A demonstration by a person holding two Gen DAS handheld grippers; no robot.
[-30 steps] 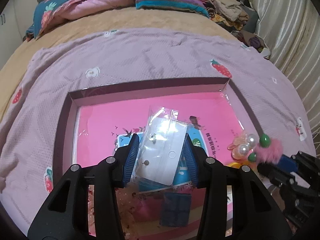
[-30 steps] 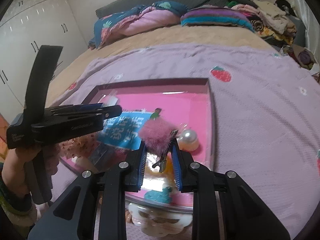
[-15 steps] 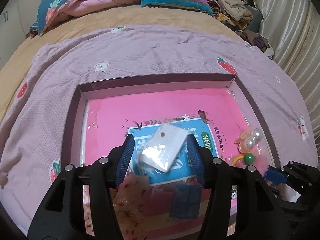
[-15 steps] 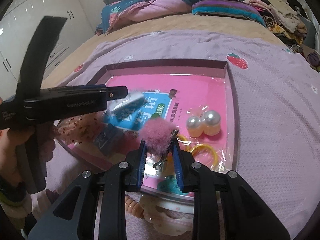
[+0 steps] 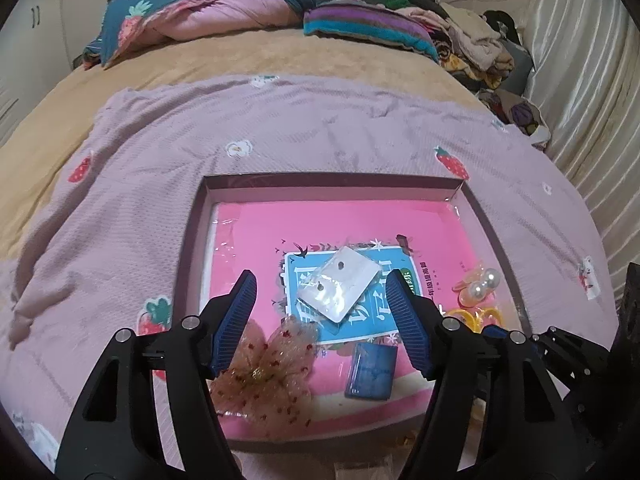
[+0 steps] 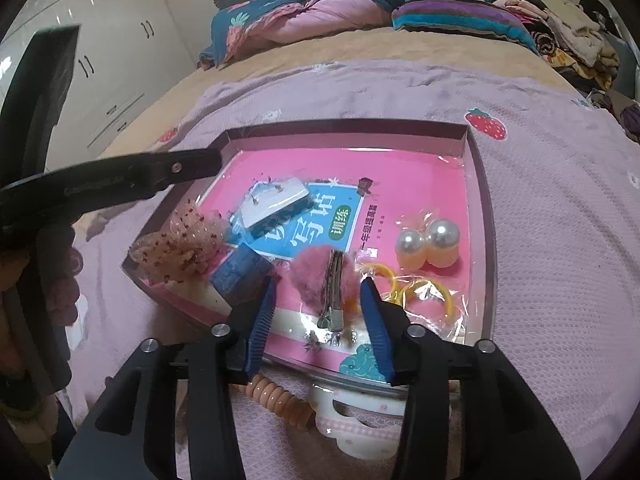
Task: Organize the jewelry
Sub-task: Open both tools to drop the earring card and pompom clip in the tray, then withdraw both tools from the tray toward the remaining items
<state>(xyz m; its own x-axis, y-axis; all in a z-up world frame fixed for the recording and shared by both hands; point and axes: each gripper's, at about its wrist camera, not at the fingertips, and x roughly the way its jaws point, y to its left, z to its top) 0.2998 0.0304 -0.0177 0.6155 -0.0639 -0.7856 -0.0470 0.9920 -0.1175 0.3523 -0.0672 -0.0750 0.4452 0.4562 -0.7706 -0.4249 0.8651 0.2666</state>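
Note:
A shallow box-lid tray (image 5: 332, 178) with a pink booklet as its floor lies on the lilac blanket. My left gripper (image 5: 320, 282) hovers above it with its jaws opening and nothing in them. Below them a clear earring packet (image 5: 340, 288) rests on the tray. In the right wrist view my right gripper (image 6: 318, 285) is low over the tray's near edge, jaws opening. The pink pompom hair clip (image 6: 308, 276) lies loose between them, pads off it. The left gripper's finger (image 6: 180, 166) reaches in from the left above the earring packet (image 6: 276, 202).
On the tray lie a tulle bow (image 5: 266, 372), a small blue box (image 5: 372, 364), a pearl pair (image 6: 428, 244) and yellow hair ties (image 6: 420, 290). A peach spiral tie (image 6: 276, 396) and a white-pink piece (image 6: 360, 420) lie outside the near rim. Bedding is piled at the back.
The left gripper let go of the earring packet, which dropped onto the tray, then rose and widened. The right gripper opened off the pompom clip, which now lies flat.

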